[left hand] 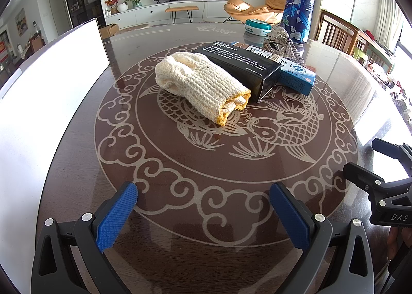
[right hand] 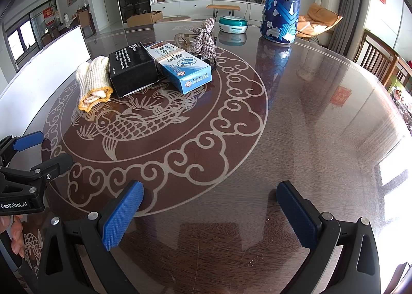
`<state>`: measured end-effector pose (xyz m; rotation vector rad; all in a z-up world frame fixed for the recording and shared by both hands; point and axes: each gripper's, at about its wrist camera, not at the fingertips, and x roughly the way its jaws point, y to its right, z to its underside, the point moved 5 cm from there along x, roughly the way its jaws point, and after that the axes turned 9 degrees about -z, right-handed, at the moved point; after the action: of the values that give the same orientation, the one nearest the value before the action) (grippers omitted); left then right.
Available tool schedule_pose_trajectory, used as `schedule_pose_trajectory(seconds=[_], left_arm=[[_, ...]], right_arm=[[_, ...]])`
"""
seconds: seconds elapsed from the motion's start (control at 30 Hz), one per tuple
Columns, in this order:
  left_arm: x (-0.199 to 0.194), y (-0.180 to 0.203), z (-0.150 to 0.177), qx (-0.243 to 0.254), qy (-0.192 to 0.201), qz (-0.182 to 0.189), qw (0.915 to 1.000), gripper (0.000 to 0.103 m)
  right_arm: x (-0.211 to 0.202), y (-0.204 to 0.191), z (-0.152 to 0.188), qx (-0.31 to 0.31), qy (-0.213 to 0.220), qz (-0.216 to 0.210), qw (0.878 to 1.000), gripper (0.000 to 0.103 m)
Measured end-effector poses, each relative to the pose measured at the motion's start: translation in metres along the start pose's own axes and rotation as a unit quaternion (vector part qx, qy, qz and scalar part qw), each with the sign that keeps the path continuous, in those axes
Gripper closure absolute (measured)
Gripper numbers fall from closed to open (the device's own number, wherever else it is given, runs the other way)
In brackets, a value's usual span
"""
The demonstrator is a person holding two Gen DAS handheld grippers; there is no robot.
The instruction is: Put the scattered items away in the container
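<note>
Left wrist view: a rolled cream glove is seen at twelve o'clock on the glass-topped table, touching a black box at its two o'clock; a blue box lies just beside that. A white container is seen at nine o'clock. The left gripper is held released and empty over the table. The right gripper is likewise spread, nothing between its blue pads.

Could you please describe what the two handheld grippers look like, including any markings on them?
Both the left gripper and right gripper have black frames, silver rivets and blue textured finger pads. White lettering reads "GenRobot.AI" on the left and "DAS" on the right.
</note>
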<state>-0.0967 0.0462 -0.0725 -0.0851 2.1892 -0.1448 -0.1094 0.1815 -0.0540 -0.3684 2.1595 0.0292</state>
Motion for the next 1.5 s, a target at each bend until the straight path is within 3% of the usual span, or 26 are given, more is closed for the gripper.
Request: schedule_pose_trajectory(seconds=[0.7, 1.0, 1.17, 1.3, 1.37, 1.5], left_arm=[[0.002, 0.001, -0.004, -0.006, -0.005, -0.007, 0.9999, 0.000], [-0.009, -0.009, -0.062, -0.041, 0.038, -0.001, 0.9985, 0.000], [0.015, -0.007, -0.090, -0.059, 0.027, 0.007, 0.9979, 0.000], [0.053, -0.009, -0.097, -0.087, -0.019, -0.008, 0.9960, 0.000], [0.063, -0.013, -0.095, -0.109, -0.023, -0.001, 0.9938, 0.000], [0.072, -0.019, -0.102, -0.110, -0.023, -0.023, 0.9934, 0.000]], right_arm=[[0.000, 0.000, 0.000, 0.000, 0.000, 0.000, 1.000, 0.000], [0.001, 0.000, 0.000, 0.000, 0.000, 0.000, 1.000, 0.000], [0.001, 0.000, 0.000, 0.000, 0.000, 0.000, 1.000, 0.000], [0.000, 0.000, 0.000, 0.000, 0.000, 0.000, 1.000, 0.000], [0.000, 0.000, 0.000, 0.000, 0.000, 0.000, 1.000, 0.000], [0.001, 0.001, -0.001, 0.000, 0.000, 0.000, 1.000, 0.000]])
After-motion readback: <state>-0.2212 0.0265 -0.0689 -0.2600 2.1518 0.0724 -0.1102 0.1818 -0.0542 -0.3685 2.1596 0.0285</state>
